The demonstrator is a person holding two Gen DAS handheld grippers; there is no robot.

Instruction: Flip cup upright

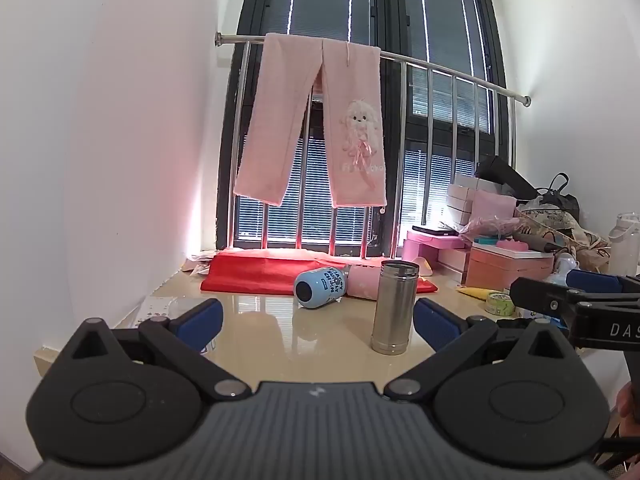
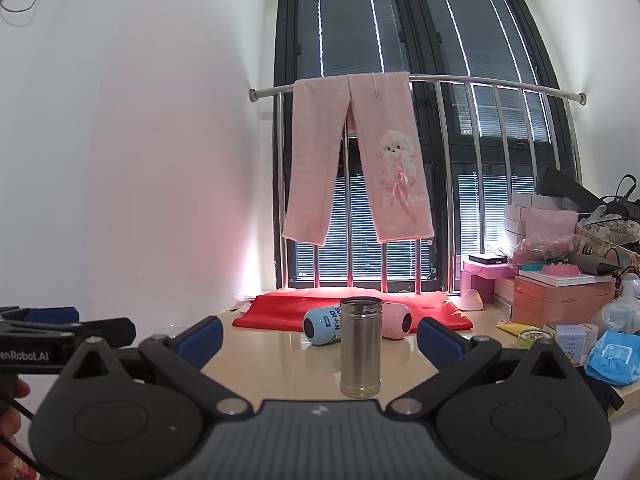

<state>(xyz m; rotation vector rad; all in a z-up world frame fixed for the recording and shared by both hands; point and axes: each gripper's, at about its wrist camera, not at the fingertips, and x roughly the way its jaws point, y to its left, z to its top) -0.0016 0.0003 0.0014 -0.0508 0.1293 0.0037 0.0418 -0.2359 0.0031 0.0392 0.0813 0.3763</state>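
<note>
A stainless steel cup (image 1: 394, 307) stands upright on the beige table, open mouth up; it also shows in the right wrist view (image 2: 360, 347). Behind it a light blue cup (image 1: 318, 288) lies on its side, and a pink cup (image 1: 363, 287) lies beside it. In the right wrist view the blue cup (image 2: 322, 326) and pink cup (image 2: 397, 321) lie behind the steel one. My left gripper (image 1: 318, 322) is open and empty, short of the cups. My right gripper (image 2: 320, 338) is open and empty, with the steel cup between its fingers' lines, farther out.
A red cloth (image 1: 256, 272) lies at the window's foot under pink trousers (image 1: 316, 120) hanging on a steel rail. Boxes, bags and packets (image 2: 560, 300) crowd the table's right side. A white wall runs along the left.
</note>
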